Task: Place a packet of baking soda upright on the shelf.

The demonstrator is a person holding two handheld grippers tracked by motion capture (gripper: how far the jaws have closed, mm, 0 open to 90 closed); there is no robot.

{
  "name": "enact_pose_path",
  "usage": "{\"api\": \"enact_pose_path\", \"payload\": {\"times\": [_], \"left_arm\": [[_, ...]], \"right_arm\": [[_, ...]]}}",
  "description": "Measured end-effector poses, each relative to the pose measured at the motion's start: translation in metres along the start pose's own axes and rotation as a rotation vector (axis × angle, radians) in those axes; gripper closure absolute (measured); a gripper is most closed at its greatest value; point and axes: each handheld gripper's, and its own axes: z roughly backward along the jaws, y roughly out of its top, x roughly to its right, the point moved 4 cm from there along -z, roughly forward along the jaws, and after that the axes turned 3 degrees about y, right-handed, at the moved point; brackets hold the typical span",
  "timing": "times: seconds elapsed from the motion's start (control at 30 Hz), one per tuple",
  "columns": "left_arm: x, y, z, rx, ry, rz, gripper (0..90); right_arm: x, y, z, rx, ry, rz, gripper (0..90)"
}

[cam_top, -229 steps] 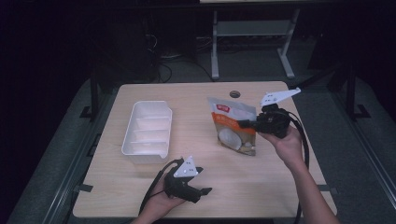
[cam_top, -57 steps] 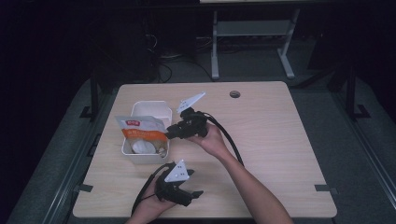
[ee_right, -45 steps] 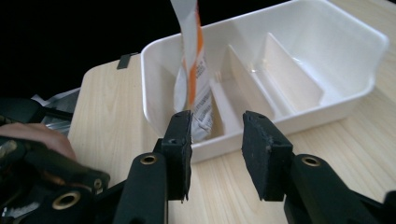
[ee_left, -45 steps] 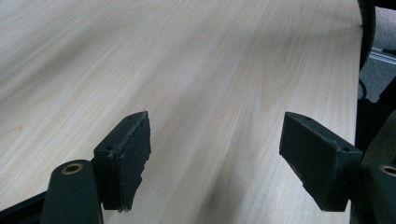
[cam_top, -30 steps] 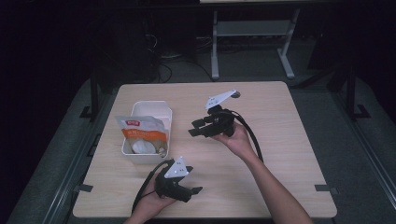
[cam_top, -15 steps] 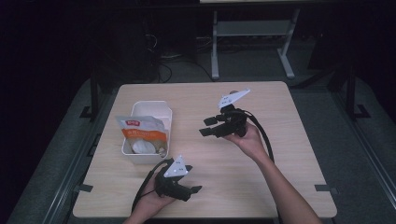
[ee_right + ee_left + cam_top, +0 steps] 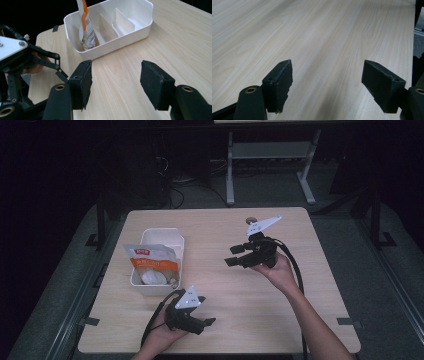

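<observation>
A dark room with a metal frame on the floor beyond; in front, a pale wooden tabletop [image 7: 300, 320] carries the work. A white tray [image 7: 165, 237] with inner dividers stands on the left half of the tabletop. A snack pouch [image 7: 152, 265], orange and white, now stands upright in the tray's near compartment, leaning on the wall; in the right gripper view the same pouch [image 7: 85, 27] stands on edge against the end wall of the tray [image 7: 140, 27].

The right gripper [image 7: 235, 256] hangs above the middle of the tabletop, well apart from the tray, pointing toward it. Its jaws have just been opening and stand wide with nothing between them. Compared with the frames from about two seconds ago, when this gripper was at the tray with the pouch, it has let go and drawn back to the right.

The left gripper [image 7: 207, 322] rests low near the front edge of the tabletop, jaws wide and empty, bare wood ahead of them in the left gripper view; it has not shifted in the meantime.

Judgement: the placing of the pouch in the tray looks done, and the withdrawal of the right gripper suggests the step is closing. The pouch stands tilted and could tip if the tray is nudged.
</observation>
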Motion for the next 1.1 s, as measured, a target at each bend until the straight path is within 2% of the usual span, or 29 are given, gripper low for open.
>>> {"api": "enact_pose_path", "payload": {"times": [0.3,0.4,1.1], "left_arm": [[-0.002,0.0,0.001,0.0,0.004,0.006,24.4],[-0.003,0.0,0.001,0.002,0.005,0.007,24.5],[-0.004,-0.001,0.0,-0.002,0.013,0.013,23.8]], "right_arm": [[0.001,-0.005,0.01,-0.017,-0.006,-0.013,40.1],[0.002,-0.01,0.015,-0.001,-0.015,-0.015,40.4],[0.008,-0.045,0.045,0.01,-0.059,-0.072,38.1]]}}
